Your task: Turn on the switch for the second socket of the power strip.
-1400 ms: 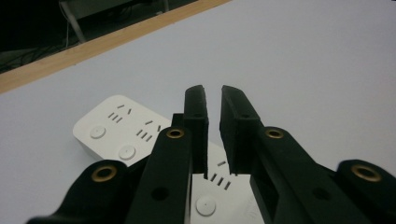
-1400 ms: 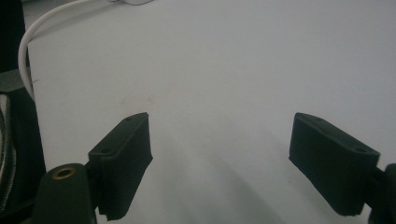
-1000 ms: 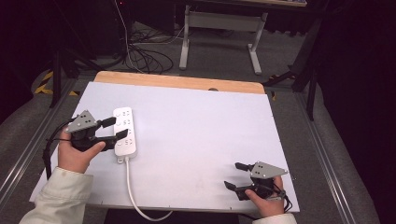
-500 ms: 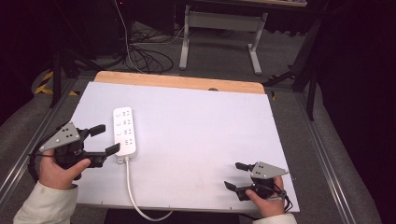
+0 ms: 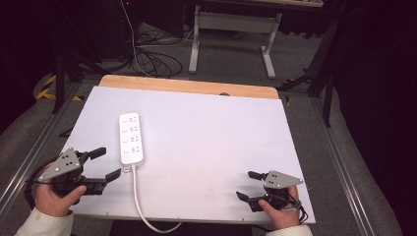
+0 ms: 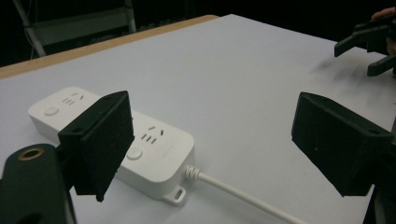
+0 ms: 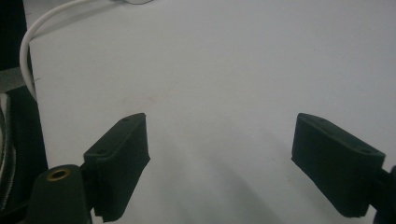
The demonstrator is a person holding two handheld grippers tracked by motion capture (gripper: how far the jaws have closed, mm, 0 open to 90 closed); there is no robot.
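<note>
A white power strip (image 5: 132, 137) lies flat on the left part of the white tabletop (image 5: 206, 132), and its white cord (image 5: 137, 196) runs off the near edge. My left gripper (image 5: 109, 163) sits just left of the strip's cord end, apart from it. Its jaws have just been opening and stand open with nothing between them. In the left gripper view the power strip (image 6: 159, 135) lies behind the left jaw of the left gripper (image 6: 224, 140). My right gripper (image 5: 245, 185) rests open near the front right corner, over bare tabletop (image 7: 224, 70).
A wooden strip (image 5: 187, 86) borders the table's far side. Beyond it stand a metal frame (image 5: 231, 34) and loose cables (image 5: 147, 59) on the floor. The cord (image 7: 28, 42) curves along the table edge in the right gripper view. The right gripper (image 6: 369, 44) shows far off in the left gripper view.
My left gripper has drawn back from the power strip toward the near left corner, and its jaws have opened wider. The strip and the right gripper have stayed put.
</note>
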